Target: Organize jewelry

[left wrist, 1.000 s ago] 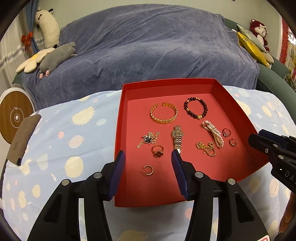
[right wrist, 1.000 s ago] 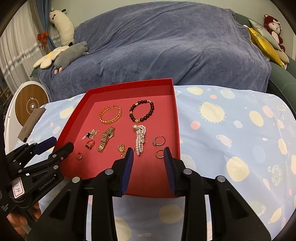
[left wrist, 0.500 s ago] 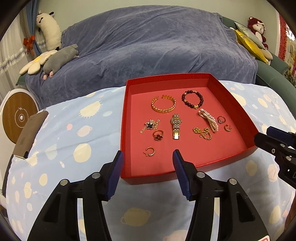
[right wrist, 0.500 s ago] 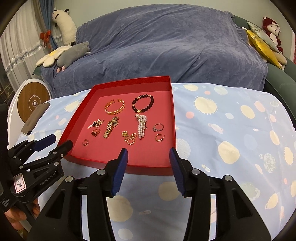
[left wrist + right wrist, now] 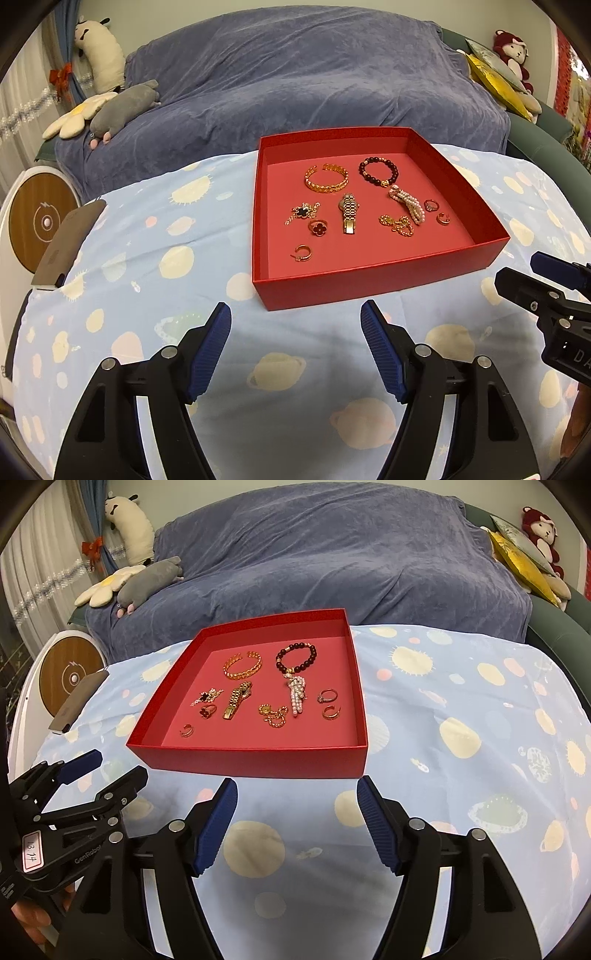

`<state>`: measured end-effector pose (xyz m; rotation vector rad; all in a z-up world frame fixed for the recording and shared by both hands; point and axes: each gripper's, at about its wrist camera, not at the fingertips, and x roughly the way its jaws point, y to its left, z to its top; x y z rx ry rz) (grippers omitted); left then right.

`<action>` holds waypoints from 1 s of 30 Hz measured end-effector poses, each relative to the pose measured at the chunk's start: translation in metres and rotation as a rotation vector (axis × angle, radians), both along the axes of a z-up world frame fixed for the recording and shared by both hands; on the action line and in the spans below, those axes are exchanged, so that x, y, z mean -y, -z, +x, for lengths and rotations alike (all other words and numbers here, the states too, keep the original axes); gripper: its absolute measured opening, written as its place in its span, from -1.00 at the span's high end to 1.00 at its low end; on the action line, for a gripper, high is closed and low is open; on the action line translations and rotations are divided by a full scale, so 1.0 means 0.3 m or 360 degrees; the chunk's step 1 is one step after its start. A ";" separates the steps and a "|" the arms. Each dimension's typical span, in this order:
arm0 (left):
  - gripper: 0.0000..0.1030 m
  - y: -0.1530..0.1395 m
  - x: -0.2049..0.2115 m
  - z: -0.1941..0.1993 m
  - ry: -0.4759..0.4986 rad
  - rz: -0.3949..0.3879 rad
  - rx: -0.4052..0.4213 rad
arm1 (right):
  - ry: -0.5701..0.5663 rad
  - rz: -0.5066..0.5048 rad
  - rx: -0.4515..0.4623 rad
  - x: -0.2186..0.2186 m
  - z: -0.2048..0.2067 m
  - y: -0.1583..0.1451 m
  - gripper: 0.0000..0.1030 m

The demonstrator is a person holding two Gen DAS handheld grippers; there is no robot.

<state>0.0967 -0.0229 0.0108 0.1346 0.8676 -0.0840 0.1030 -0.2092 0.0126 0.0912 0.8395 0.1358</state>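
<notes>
Both claws are empty and their jaws have just been opening: the left claw (image 5: pixel 295 345) and the right claw (image 5: pixel 297 821) hang over the bare cloth-covered surface (image 5: pixel 461 775), nothing between the pads. The red tray (image 5: pixel 369 284) sits just ahead of both, the jewelry spread over its floor. The pieces look sorted, so the step seems to be withdrawing. To do it well, keep both claws clear of the tray's near wall, so the ring (image 5: pixel 303 253) closest to it and the watch (image 5: pixel 348 213) stay put.
</notes>
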 end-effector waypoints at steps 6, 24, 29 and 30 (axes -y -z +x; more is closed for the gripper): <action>-0.41 0.007 -0.037 -0.015 -0.0057 -0.0022 -0.0021 | 0.0018 0.0003 0.0016 -0.003 -0.013 -0.006 -0.39; -0.52 -0.007 -0.038 -0.029 -0.0114 -0.0074 -0.0007 | 0.0008 -0.0034 0.0052 -0.037 -0.052 -0.011 -0.46; -0.53 0.000 -0.032 -0.050 -0.0119 -0.0059 -0.0004 | 0.0014 -0.0118 0.0088 -0.046 -0.081 -0.009 -0.47; -0.53 0.000 -0.032 -0.054 -0.0122 -0.0070 -0.0010 | 0.0018 -0.0124 0.0089 -0.046 -0.088 -0.008 -0.47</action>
